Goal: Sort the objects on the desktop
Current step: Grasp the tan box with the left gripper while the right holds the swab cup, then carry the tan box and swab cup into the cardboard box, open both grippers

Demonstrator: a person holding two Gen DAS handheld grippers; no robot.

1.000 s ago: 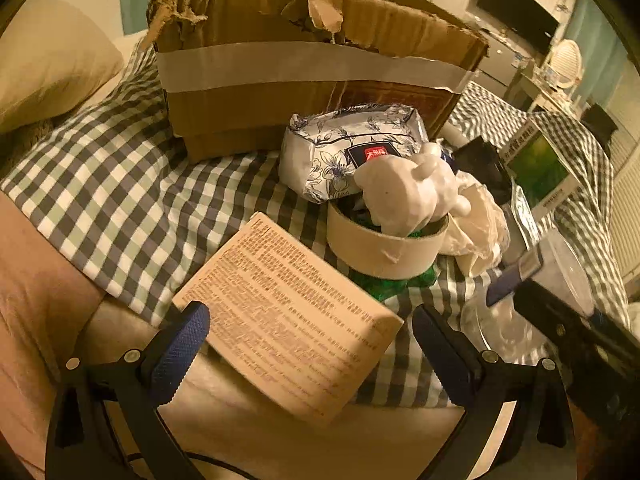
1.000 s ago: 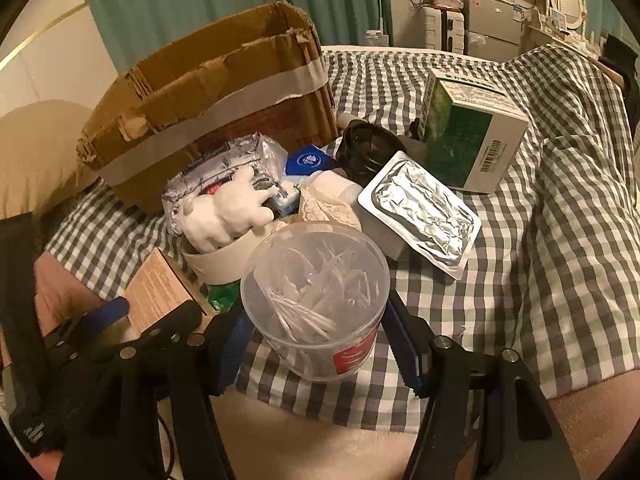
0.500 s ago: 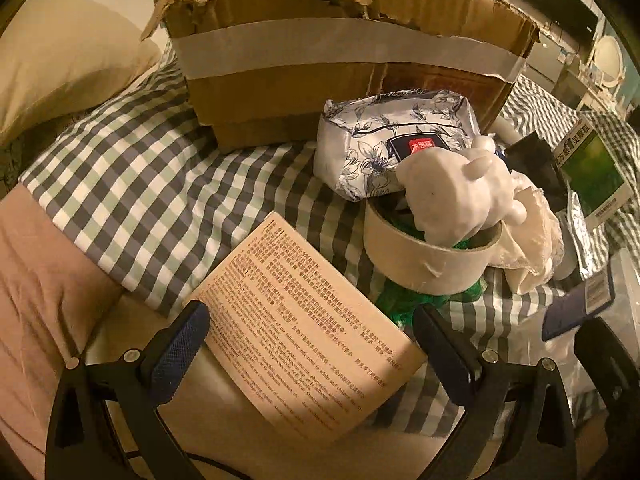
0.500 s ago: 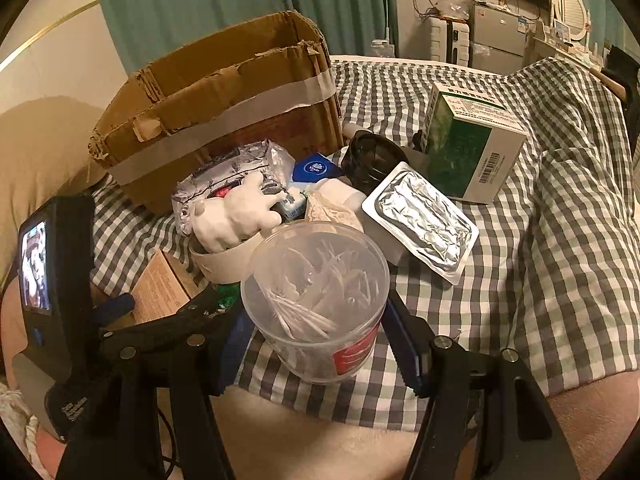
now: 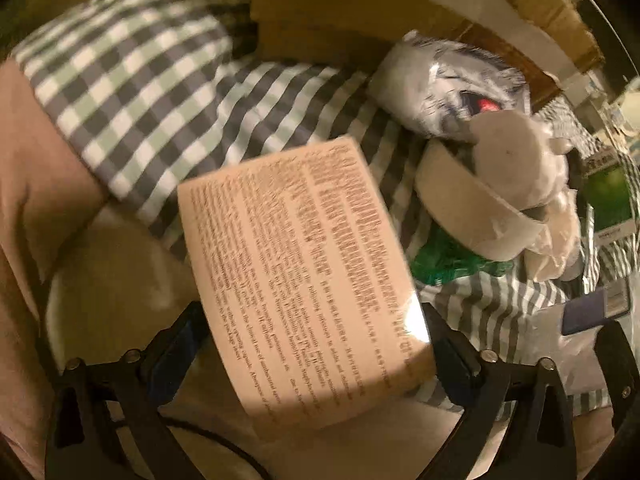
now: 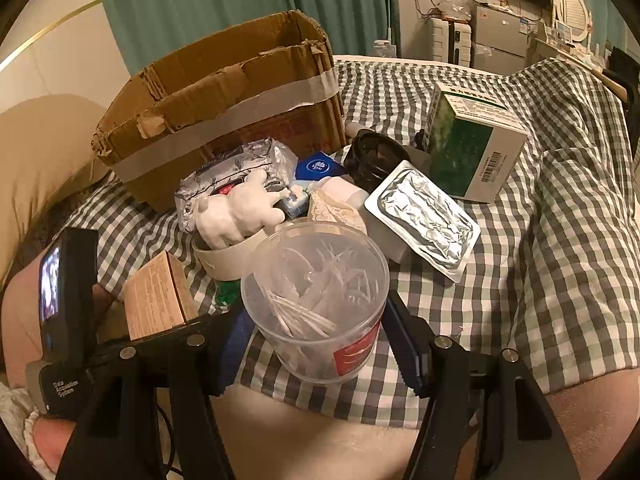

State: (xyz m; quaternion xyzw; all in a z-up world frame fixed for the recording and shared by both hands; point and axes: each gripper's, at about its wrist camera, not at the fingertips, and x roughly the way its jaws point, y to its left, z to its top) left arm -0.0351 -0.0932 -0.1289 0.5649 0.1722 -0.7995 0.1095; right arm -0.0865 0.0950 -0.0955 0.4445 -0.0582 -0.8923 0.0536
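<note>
My left gripper [image 5: 312, 344] is shut on a tan printed box [image 5: 304, 280] and holds it tilted above the checked cloth; the box also shows in the right wrist view [image 6: 158, 296]. My right gripper [image 6: 320, 340] is shut on a clear plastic tub of cotton swabs [image 6: 316, 300], which stands on the cloth. Behind them lies a pile: a white plaster figure [image 6: 240, 208] in a tape roll [image 6: 224, 260], a floral tissue pack [image 6: 240, 168], a foil blister tray [image 6: 424, 216], a green box [image 6: 468, 144].
A torn cardboard box [image 6: 224, 120] with pale tape stands behind the pile. A pillow [image 6: 36, 144] lies at the left. The checked cloth [image 6: 560, 220] stretches to the right. The bed's bare edge [image 6: 320, 440] runs under the grippers.
My left gripper has moved forward and closed around the tan box, which now sits lifted and turned between the fingers. The right gripper has stayed on the swab tub.
</note>
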